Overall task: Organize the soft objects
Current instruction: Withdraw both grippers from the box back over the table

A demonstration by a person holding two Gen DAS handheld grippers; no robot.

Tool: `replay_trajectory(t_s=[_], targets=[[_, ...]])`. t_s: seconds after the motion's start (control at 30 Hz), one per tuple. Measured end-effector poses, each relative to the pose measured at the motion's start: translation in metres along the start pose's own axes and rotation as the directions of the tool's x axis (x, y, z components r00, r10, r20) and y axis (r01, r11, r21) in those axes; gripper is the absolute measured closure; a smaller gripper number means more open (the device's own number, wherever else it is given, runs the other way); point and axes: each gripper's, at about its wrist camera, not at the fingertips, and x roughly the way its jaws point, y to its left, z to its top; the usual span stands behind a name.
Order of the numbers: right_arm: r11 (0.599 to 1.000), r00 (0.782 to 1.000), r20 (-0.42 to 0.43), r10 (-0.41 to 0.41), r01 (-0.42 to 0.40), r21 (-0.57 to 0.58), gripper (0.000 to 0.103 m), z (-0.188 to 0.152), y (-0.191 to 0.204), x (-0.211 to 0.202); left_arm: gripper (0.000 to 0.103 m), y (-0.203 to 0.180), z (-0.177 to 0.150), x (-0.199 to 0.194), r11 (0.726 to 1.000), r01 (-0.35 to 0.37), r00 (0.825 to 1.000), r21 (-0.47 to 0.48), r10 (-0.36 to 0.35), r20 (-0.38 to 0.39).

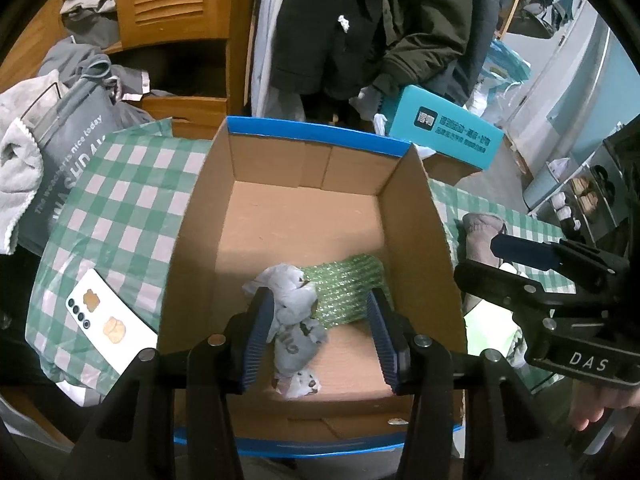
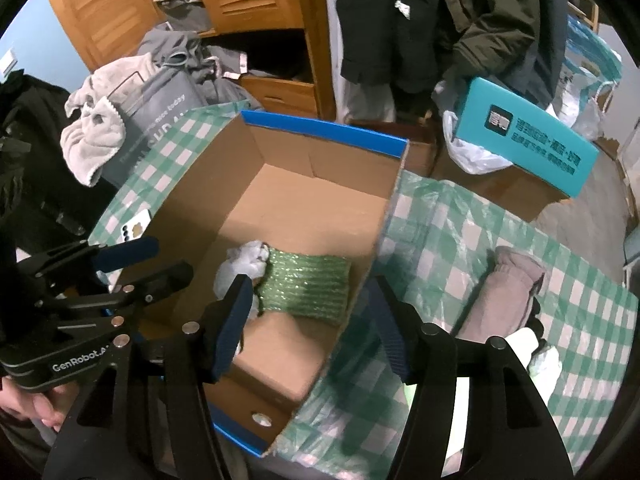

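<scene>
A white phone [image 1: 110,317] lies on the green-checked cloth [image 1: 120,200] at 8 o'clock. A teal carton [image 1: 446,134] sits at 1 o'clock, dark coats [image 1: 360,20] hang at 12, and a grey bag [image 1: 68,152] at 10.

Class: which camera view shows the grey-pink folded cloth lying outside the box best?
The right wrist view: the grey-pink folded cloth lies almost wholly visible on the checked cover. In the left wrist view, the cloth is partly hidden by the cardboard box and right claw.
</scene>
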Motion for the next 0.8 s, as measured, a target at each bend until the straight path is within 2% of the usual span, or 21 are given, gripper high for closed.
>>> replay_trajectory(t_s=[0.57,0.8], targets=[[0.995,0.998,0.03,-0.061,0.059,0.077,0.042,-0.023,-0.049,-0.024,0.049,-0.047,0.002,0.003,0.995,0.075,0.997,0.061,-0.075,-0.004],[0.985,0.994,0.029,-0.107,0.101,0.142,0.042,-0.048,-0.089,-0.036,0.049,-0.081,0.001,0.009,0.988,0.096,0.995,0.122,-0.093,-0.024]])
